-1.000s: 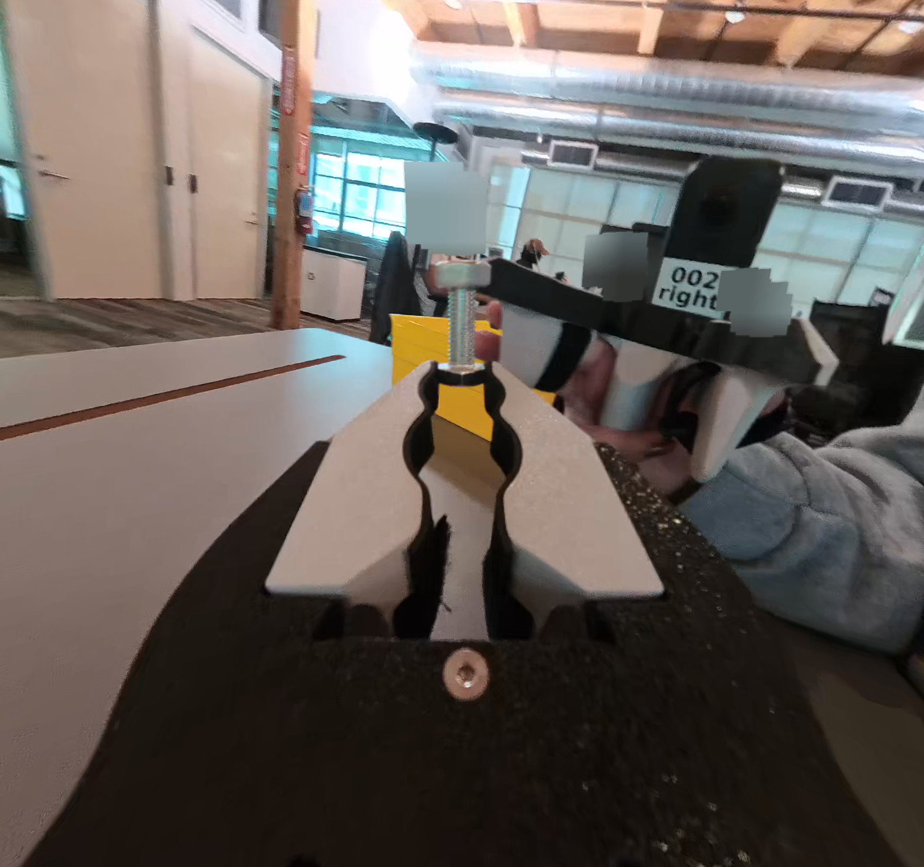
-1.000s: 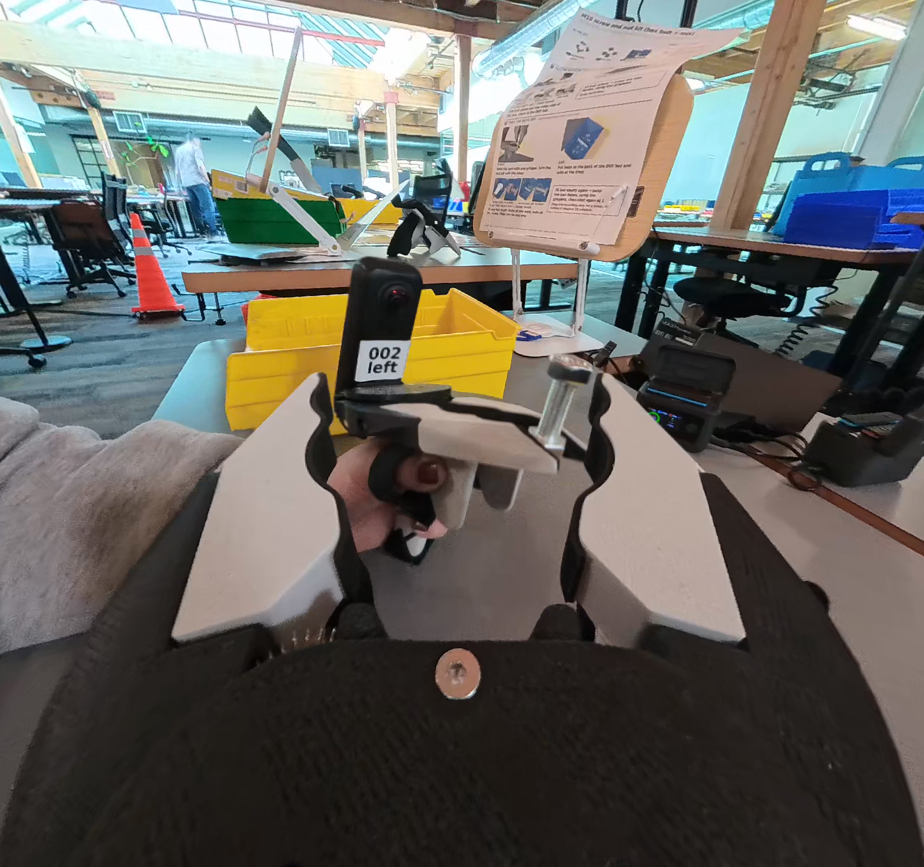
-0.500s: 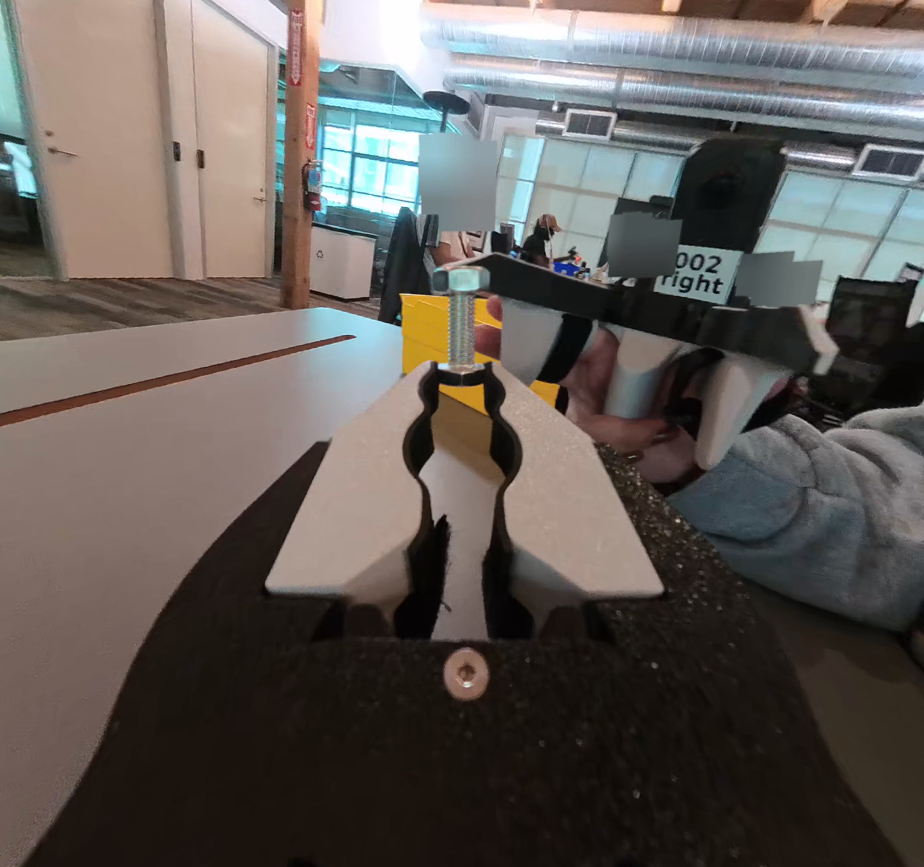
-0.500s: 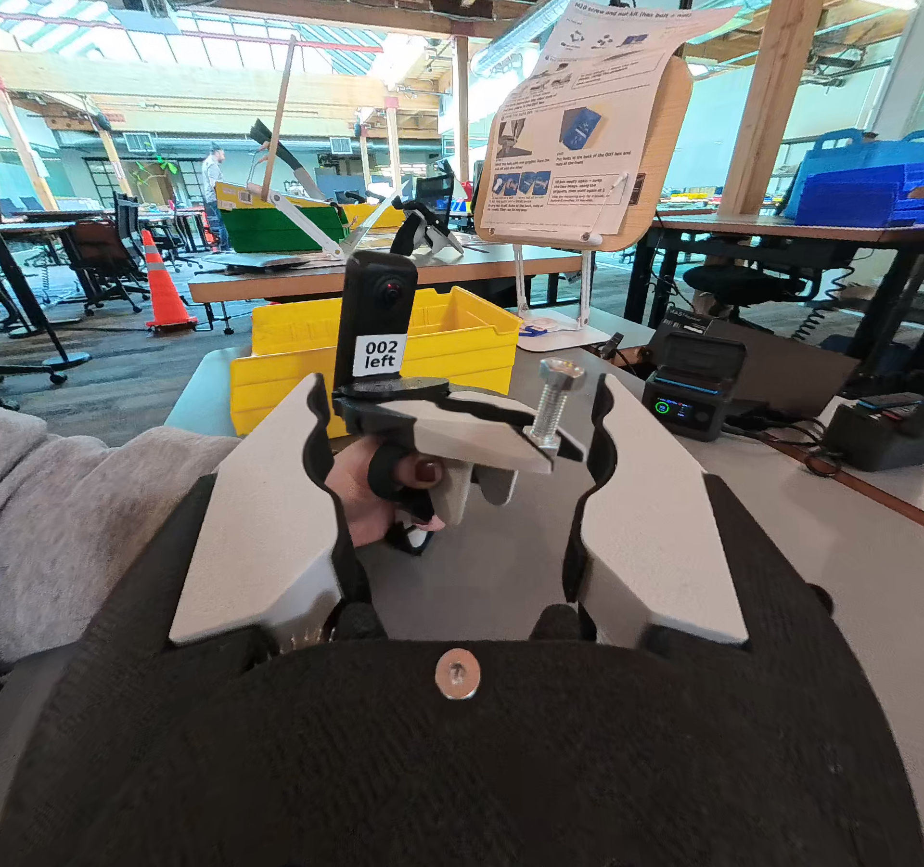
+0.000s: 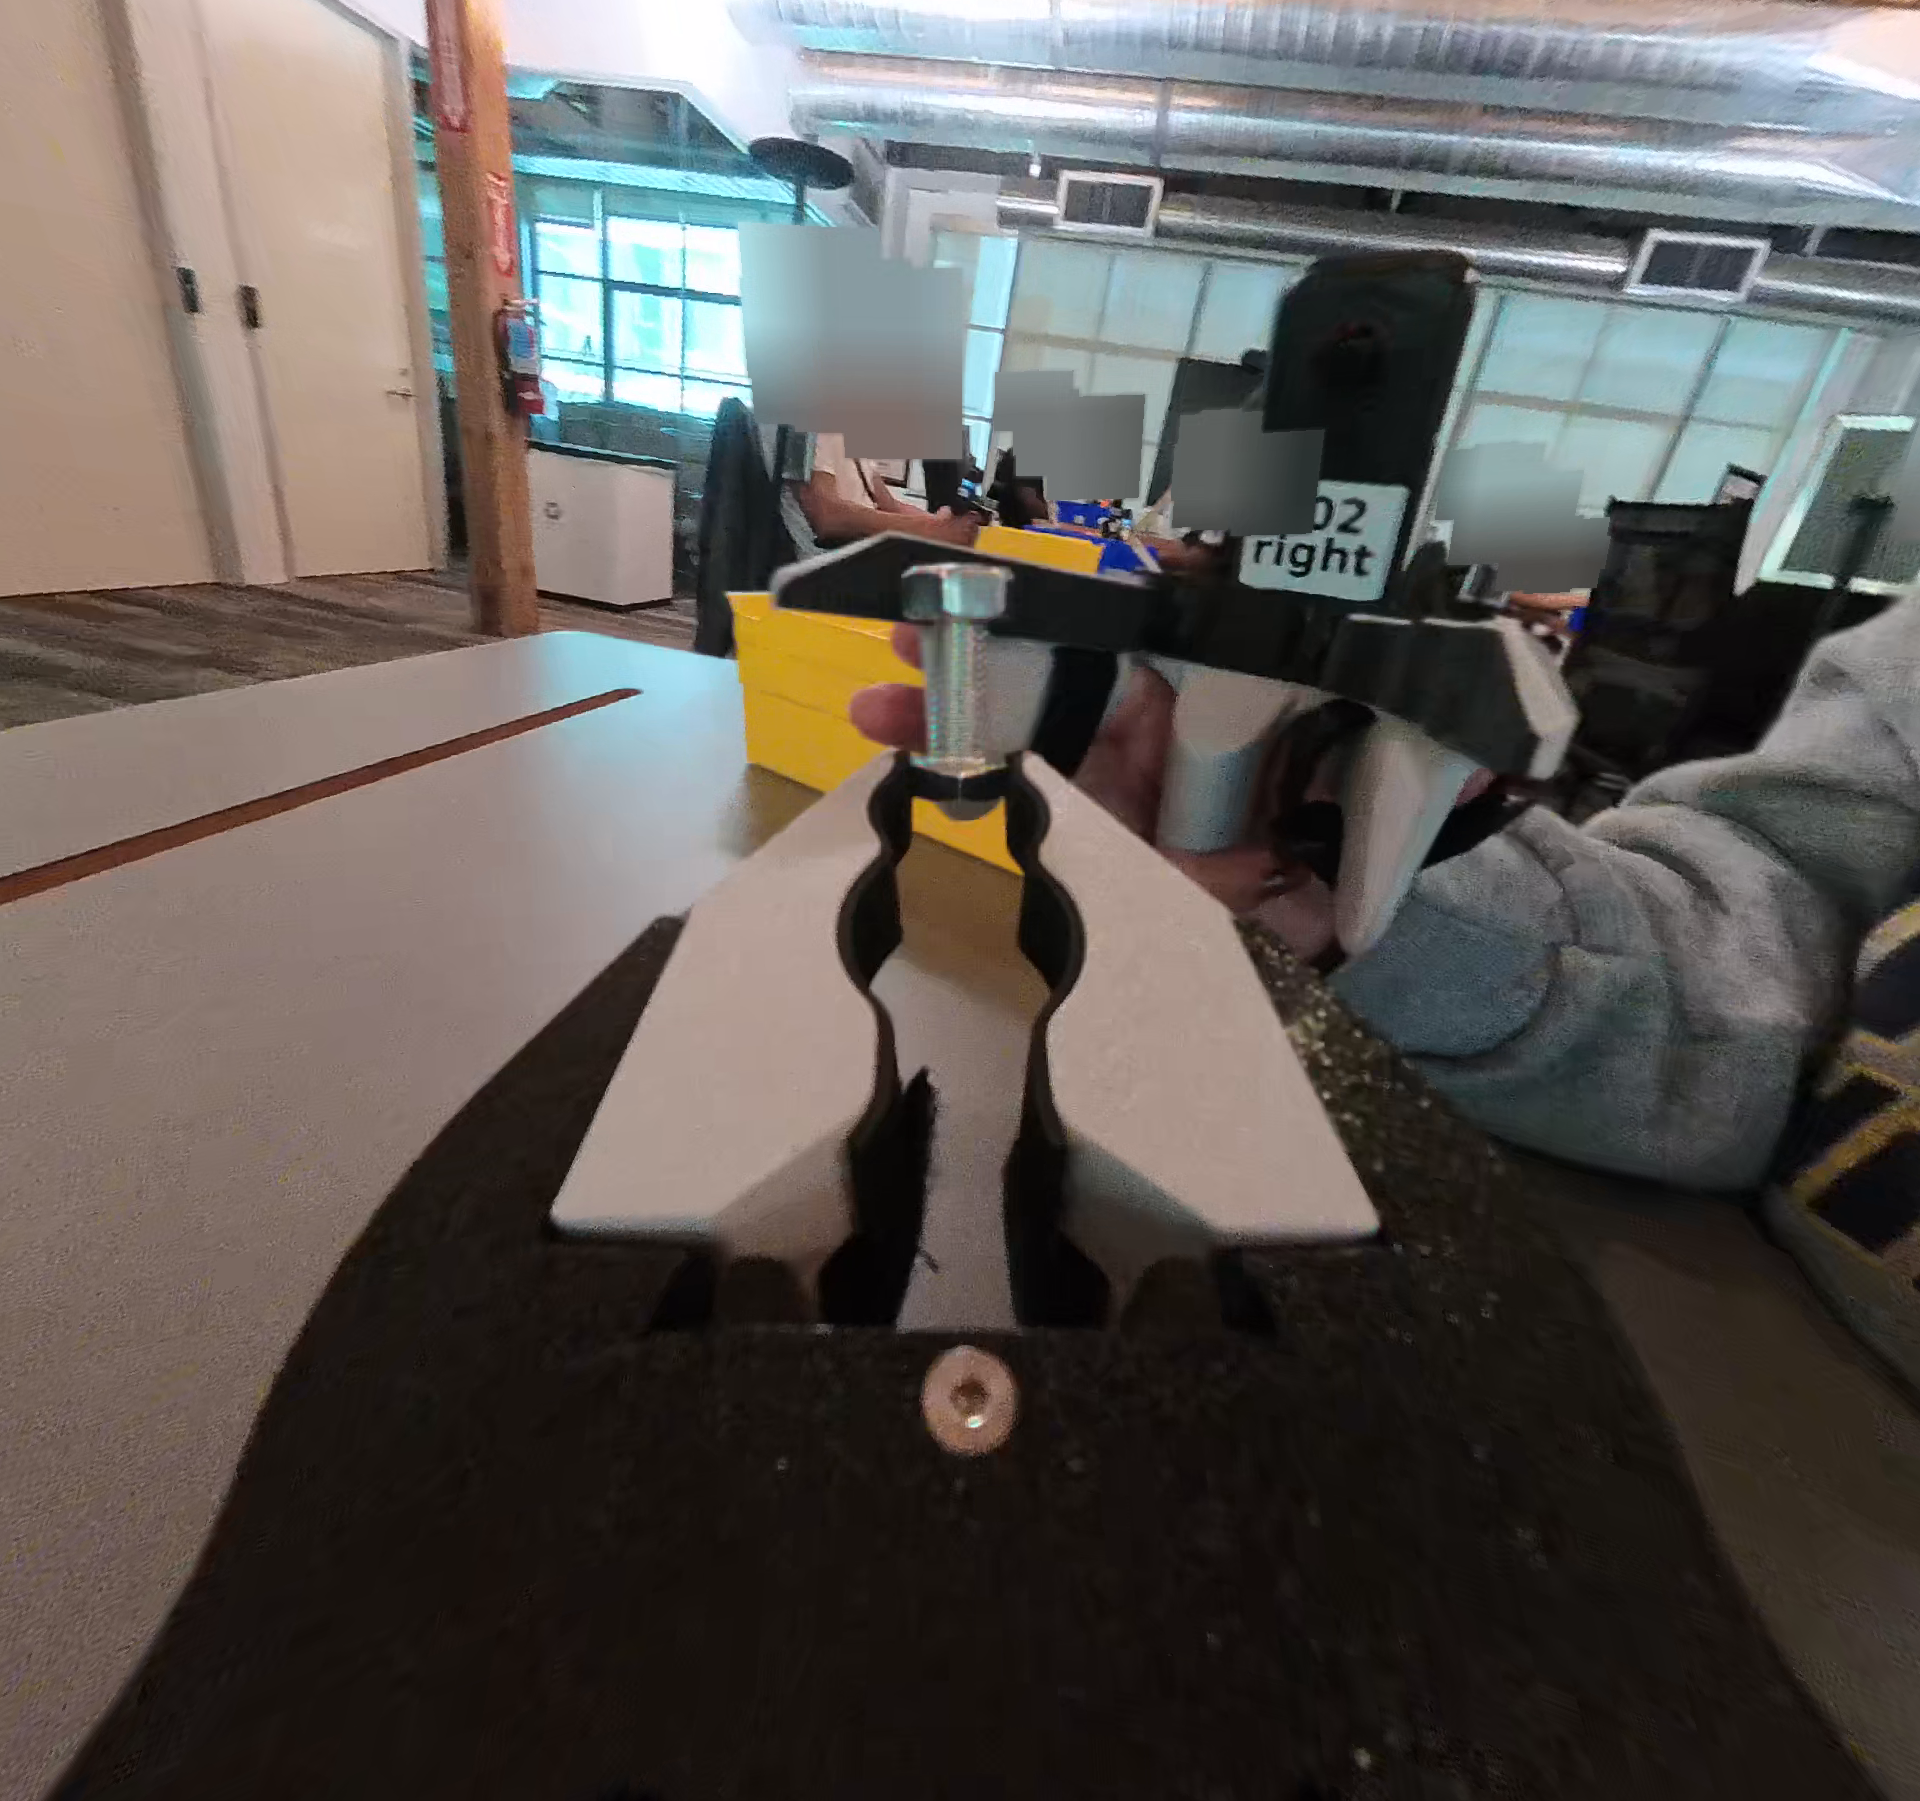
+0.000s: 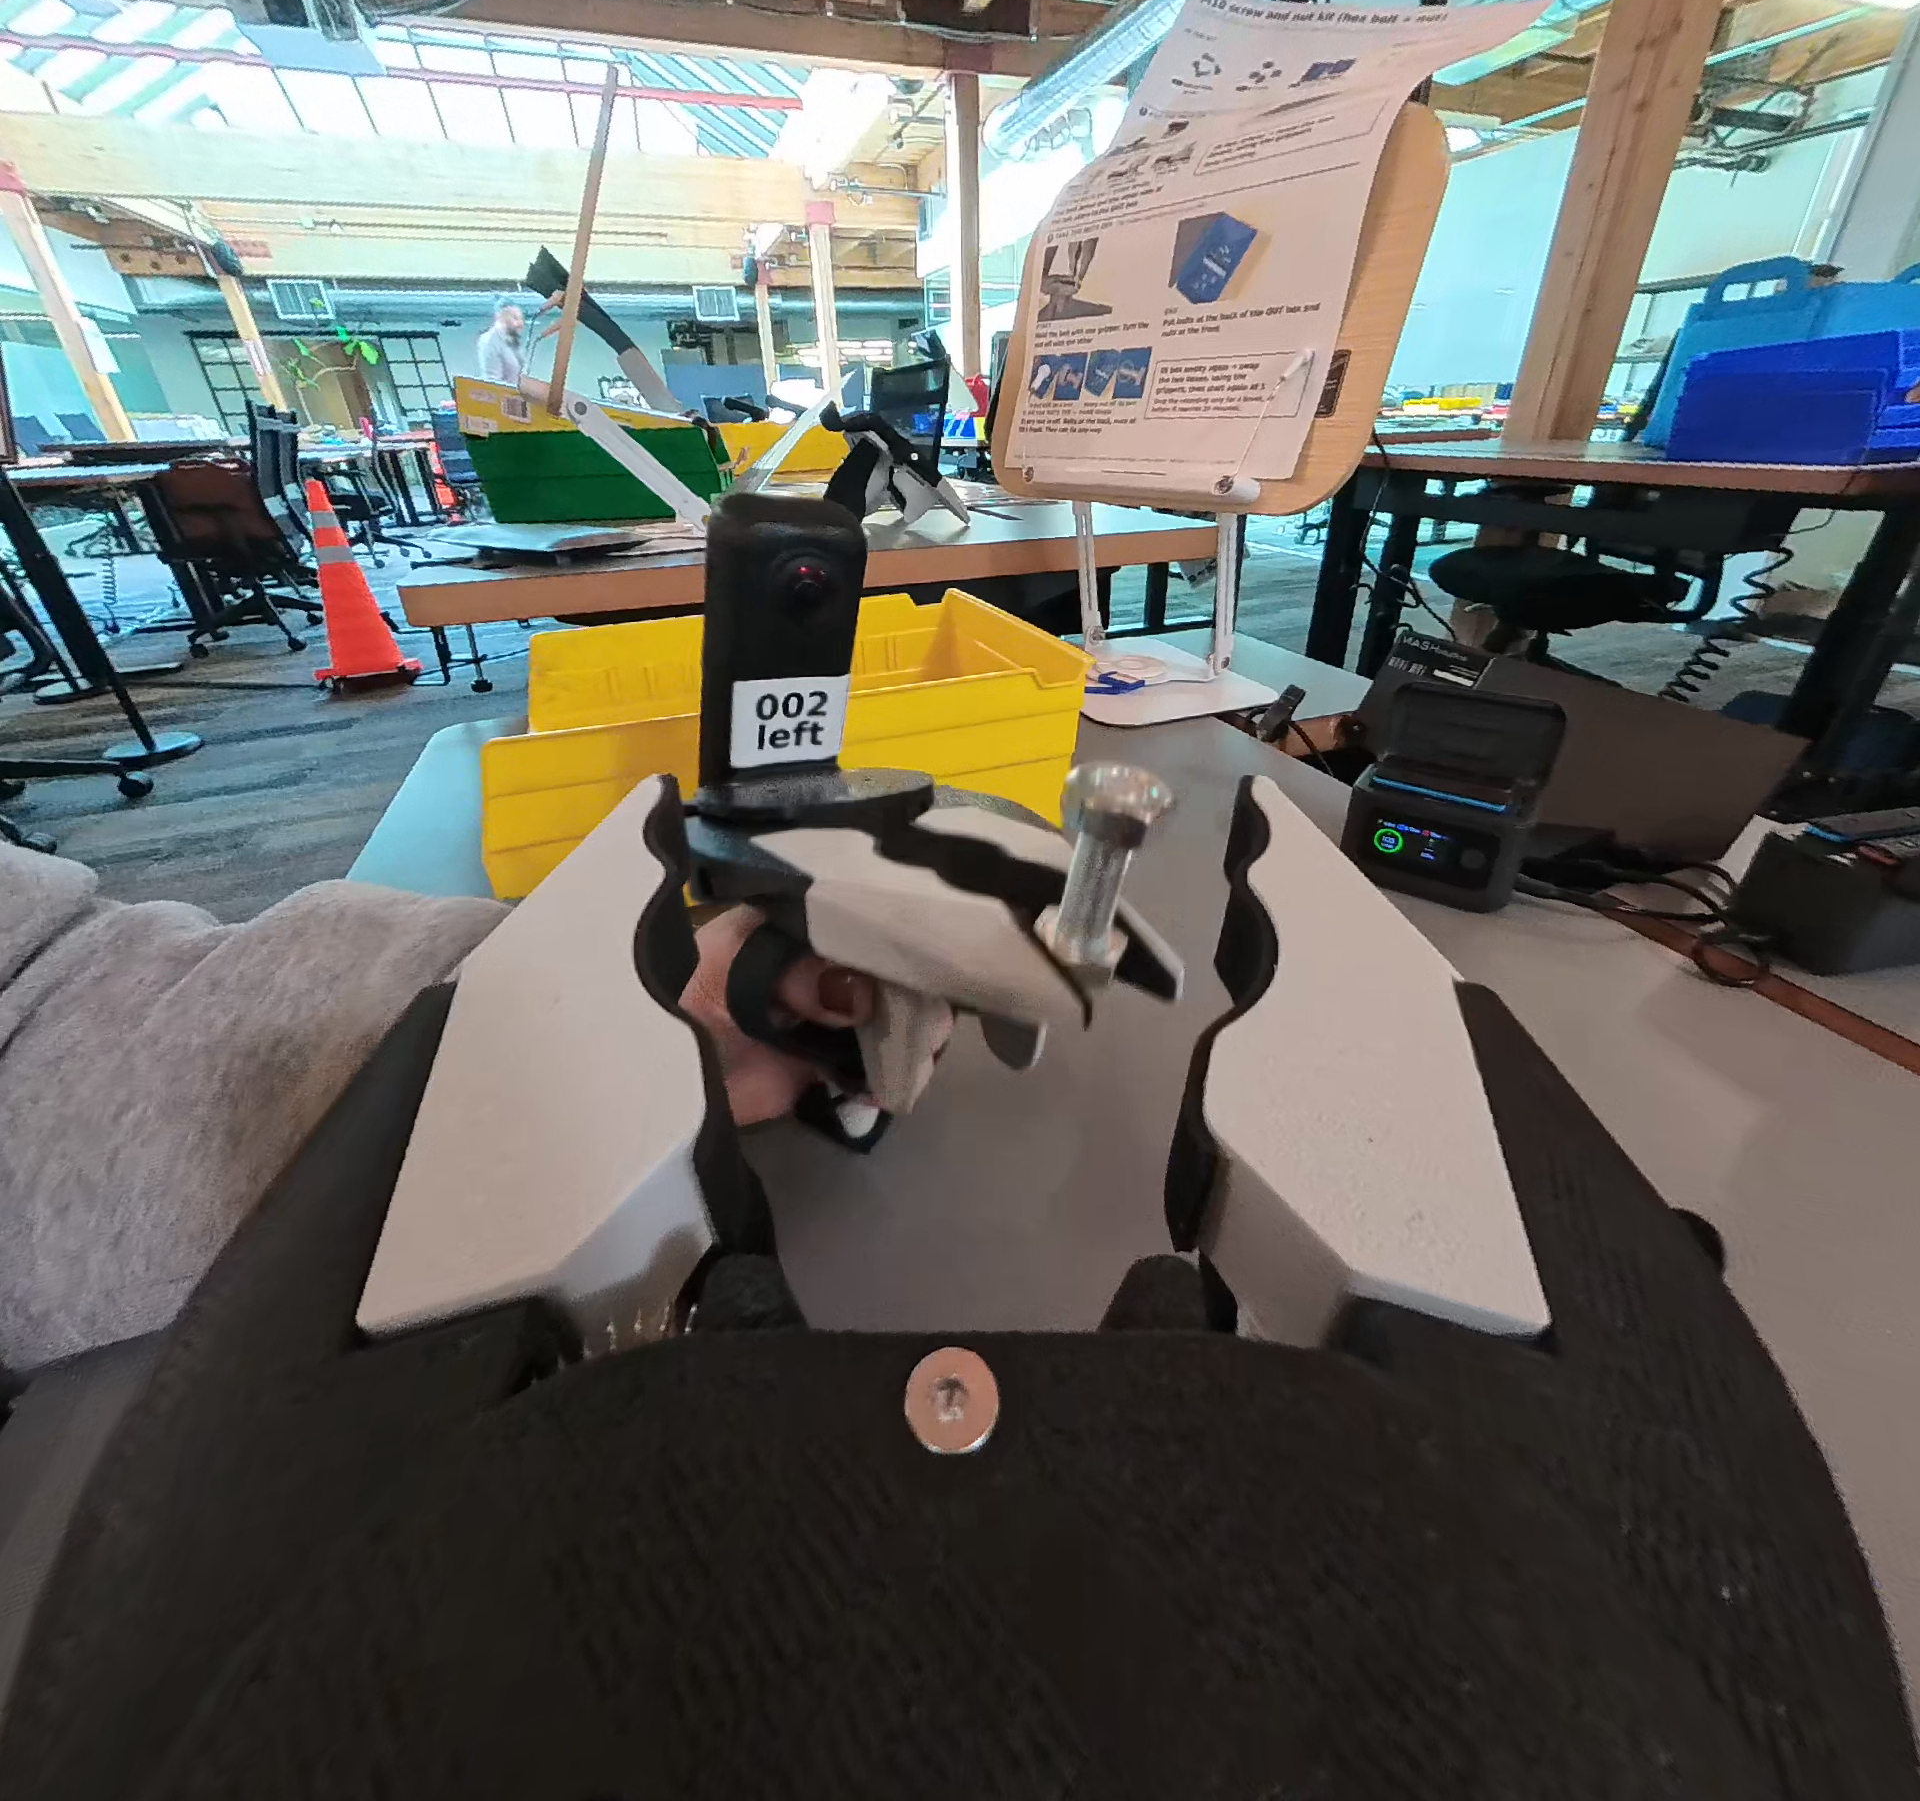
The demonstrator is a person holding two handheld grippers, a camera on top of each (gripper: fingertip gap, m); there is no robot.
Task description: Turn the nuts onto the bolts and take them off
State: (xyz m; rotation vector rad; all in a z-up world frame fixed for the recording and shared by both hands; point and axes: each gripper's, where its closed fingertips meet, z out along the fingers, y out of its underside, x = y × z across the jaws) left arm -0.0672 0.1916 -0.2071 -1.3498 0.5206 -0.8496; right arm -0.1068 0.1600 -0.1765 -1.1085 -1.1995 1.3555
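A silver hex-head bolt (image 5: 954,681) stands head up, with a nut (image 5: 958,785) on its lower end. My left gripper (image 5: 958,795) is shut on the nut at its fingertips. In the right wrist view the bolt (image 6: 1103,858) leans a little to the right above the left gripper (image 6: 1091,967). My right gripper (image 6: 956,816) is open and empty, its fingers (image 6: 1340,1013) spread on either side of the left gripper and the bolt. In the left wrist view the right gripper (image 5: 1195,629) sits just behind the bolt head, held by a hand.
A yellow bin (image 6: 935,702) stands on the grey table (image 5: 312,920) behind both grippers. A sheet on a wooden stand (image 6: 1216,297) and a small black device (image 6: 1455,795) are at the right. A grey sleeve (image 5: 1621,972) lies at the right. Across from one pair of fingers to the other is roughly 5 centimeters.
The two grippers have come closer together; the bolt head now sits level with the right gripper's fingers and looks larger and more tilted. Left stays shut, right stays open.
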